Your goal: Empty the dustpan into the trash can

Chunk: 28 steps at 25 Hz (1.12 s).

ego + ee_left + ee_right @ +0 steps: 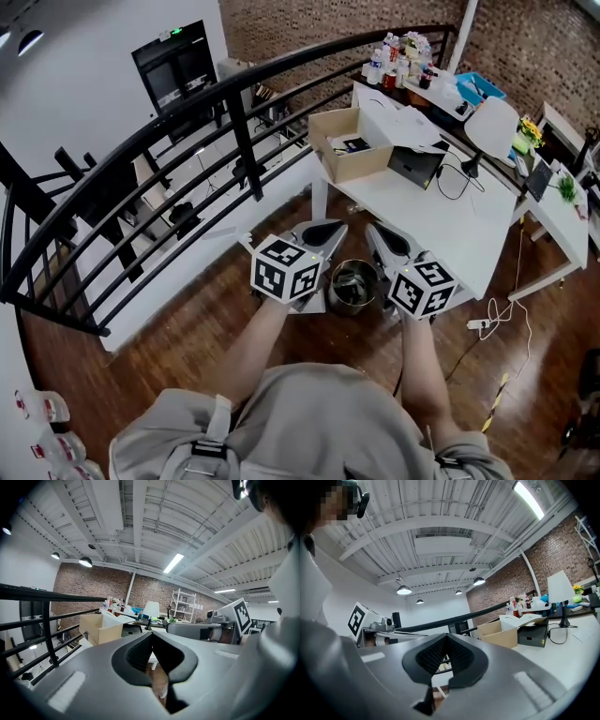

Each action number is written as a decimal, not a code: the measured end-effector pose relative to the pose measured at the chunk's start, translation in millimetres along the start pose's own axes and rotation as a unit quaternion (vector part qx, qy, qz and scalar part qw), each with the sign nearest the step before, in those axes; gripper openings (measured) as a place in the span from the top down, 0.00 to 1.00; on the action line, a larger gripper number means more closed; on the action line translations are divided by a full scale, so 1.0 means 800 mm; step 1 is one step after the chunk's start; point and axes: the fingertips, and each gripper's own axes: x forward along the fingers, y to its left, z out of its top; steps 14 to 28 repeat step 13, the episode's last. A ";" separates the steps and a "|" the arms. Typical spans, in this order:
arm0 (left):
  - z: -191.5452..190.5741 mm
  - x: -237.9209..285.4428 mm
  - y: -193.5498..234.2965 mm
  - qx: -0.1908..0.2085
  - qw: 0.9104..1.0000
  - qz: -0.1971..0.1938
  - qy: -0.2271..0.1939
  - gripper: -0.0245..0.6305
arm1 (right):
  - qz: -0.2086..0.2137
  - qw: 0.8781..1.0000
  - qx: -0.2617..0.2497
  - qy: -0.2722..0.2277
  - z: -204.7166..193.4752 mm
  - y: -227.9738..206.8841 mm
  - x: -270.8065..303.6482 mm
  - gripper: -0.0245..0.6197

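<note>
A small round metal trash can [353, 286] stands on the wooden floor by the white table's leg, seen between and below my two grippers in the head view. No dustpan shows in any view. My left gripper [330, 228] [152, 634] is held out about level, its jaws shut tip to tip with nothing between them. My right gripper [378, 231] [446, 636] is alongside it, also level, and its jaws meet at the tip with nothing in them. Each gripper view shows the other gripper off to the side.
A white table [441, 220] ahead carries an open cardboard box [345, 148], a black box, a white lamp [489, 127] and bottles [398, 58]. A black metal railing [187, 122] curves along the left. A power strip [478, 323] and cables lie on the floor at right.
</note>
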 end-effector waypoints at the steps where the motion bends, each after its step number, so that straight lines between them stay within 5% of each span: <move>1: 0.000 0.000 -0.001 0.000 1.000 -0.001 0.000 0.95 | 0.001 1.000 0.000 -0.001 0.000 0.000 -0.001 0.96; 28: -0.006 -0.001 -0.007 0.000 1.000 -0.008 0.016 0.95 | 0.004 1.000 0.006 0.001 -0.002 0.003 -0.007 0.96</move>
